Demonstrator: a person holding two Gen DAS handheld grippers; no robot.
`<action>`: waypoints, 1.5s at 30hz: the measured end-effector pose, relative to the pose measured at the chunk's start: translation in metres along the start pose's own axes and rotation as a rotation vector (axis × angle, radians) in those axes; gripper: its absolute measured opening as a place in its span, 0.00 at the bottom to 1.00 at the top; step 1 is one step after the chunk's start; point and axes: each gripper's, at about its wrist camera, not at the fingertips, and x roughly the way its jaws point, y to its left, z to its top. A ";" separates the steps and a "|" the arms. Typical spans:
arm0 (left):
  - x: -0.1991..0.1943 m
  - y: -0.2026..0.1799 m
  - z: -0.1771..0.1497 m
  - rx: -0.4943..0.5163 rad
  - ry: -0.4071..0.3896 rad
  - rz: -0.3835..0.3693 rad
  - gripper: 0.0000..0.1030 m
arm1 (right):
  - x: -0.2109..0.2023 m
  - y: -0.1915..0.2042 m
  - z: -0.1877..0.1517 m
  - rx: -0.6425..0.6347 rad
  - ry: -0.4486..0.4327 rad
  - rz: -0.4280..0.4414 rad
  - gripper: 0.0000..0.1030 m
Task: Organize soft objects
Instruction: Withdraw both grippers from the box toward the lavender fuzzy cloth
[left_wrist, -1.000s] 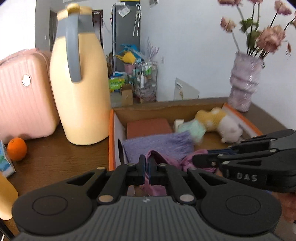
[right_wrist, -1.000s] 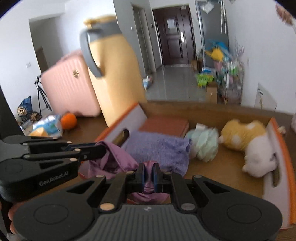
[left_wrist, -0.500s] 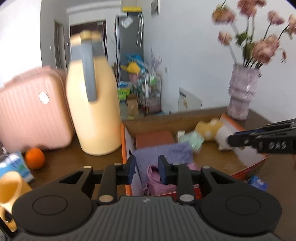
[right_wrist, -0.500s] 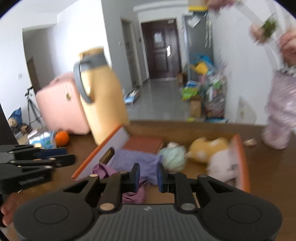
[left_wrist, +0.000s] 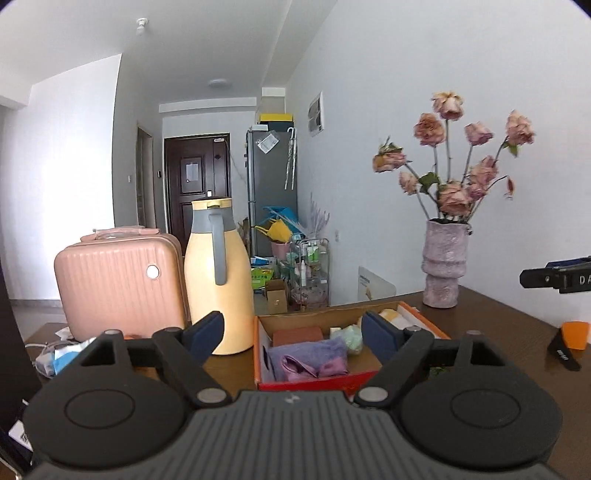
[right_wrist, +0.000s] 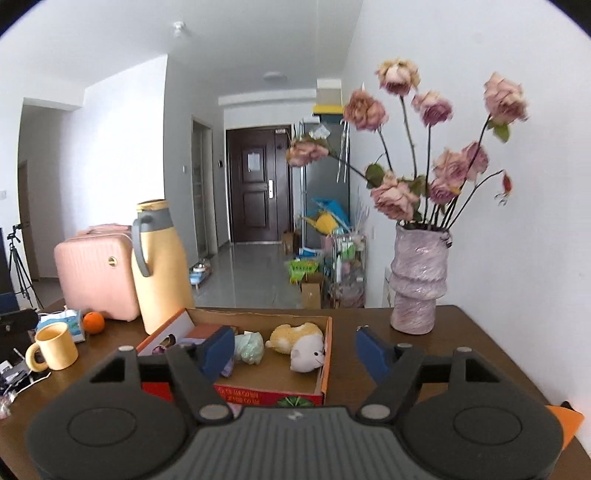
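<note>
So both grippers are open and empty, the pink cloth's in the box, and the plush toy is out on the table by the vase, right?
Not quite. The right wrist view shows the plush toy lying inside the box, not on the table by the vase. The rest holds: left gripper and right gripper open, empty; pink cloth in the box.

Each camera rides just behind its own claw, looking forward along the fingers and slightly down over the worktop (left_wrist: 498, 314). The left claw (left_wrist: 291, 334) faces the open box (left_wrist: 258, 350) from close by; the right claw (right_wrist: 295, 349) sees it from further right. Both views share the box, the yellow jug (right_wrist: 160, 273), the flower vase (left_wrist: 445, 266) and the hallway door (right_wrist: 256, 192) beyond.
</note>
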 end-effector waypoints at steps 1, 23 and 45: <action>-0.006 -0.002 0.000 -0.007 0.002 0.003 0.81 | -0.005 0.001 -0.002 -0.008 -0.005 -0.003 0.70; -0.159 -0.028 -0.139 -0.067 0.081 -0.001 0.81 | -0.163 0.044 -0.173 -0.047 0.012 0.059 0.79; -0.020 -0.022 -0.098 -0.171 0.203 -0.144 0.72 | -0.039 0.035 -0.132 0.022 0.132 0.144 0.62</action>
